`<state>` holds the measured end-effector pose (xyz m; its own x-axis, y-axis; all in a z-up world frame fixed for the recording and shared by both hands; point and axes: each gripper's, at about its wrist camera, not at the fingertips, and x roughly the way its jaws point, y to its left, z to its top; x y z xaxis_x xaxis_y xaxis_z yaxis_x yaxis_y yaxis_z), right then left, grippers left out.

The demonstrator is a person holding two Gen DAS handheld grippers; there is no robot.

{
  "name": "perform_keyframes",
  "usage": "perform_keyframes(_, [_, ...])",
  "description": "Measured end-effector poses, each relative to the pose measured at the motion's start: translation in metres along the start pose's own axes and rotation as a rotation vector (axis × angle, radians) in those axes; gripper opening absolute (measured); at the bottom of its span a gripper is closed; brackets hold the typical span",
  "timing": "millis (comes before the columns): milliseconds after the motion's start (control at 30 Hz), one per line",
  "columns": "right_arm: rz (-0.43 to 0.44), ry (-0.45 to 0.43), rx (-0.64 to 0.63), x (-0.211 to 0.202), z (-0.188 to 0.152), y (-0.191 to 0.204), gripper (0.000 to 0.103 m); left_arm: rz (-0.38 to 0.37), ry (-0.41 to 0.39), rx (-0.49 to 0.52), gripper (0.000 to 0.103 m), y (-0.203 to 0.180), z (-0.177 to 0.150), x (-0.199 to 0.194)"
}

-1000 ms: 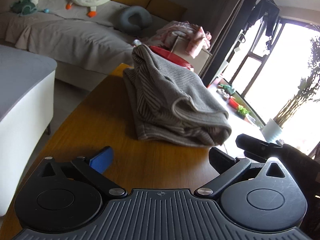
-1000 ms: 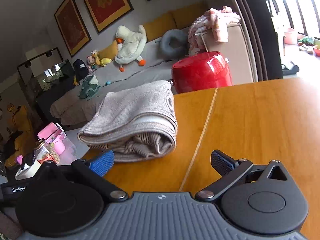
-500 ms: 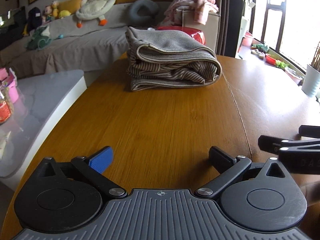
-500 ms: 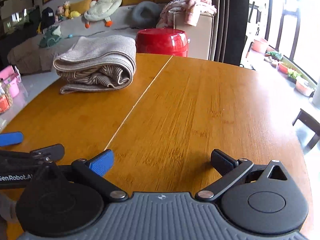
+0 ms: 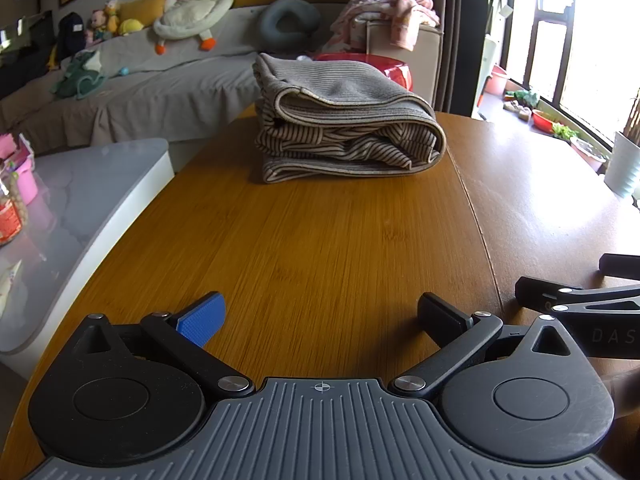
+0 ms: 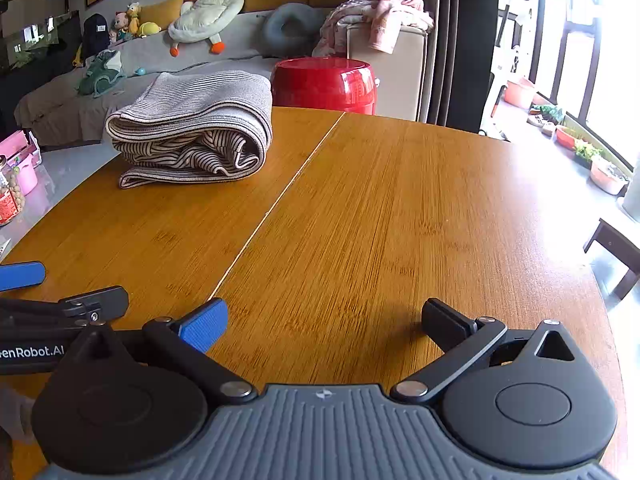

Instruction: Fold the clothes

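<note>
Beyond, a red stool (image 6: 325,85) stands behind the folded garment (image 6: 192,128).

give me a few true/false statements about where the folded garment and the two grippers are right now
1. The striped garment lies folded on the wooden table. True.
2. The left hand-held gripper is clamped on the garment. False: its jaws are spread wide with nothing between them, well short of the garment.
3. The right hand-held gripper is open and empty. True.
4. A red round container sits on top of the garment. False: it stands behind the table's far edge, beside the garment in the right wrist view.
5. The garment lies on the right side of the table's seam. False: it lies left of the seam.
</note>
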<state>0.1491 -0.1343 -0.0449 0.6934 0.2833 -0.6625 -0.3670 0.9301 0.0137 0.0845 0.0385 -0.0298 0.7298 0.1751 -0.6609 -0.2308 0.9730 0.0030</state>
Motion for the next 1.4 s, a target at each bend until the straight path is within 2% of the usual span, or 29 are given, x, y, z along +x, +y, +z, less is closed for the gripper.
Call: perform_keyframes(1400, [0.0, 0.0, 0.002, 0.0001, 0.0005, 0.0, 0.103, -0.003, 0.001, 0.004, 0.103, -0.0003, -0.0016, -0.0034])
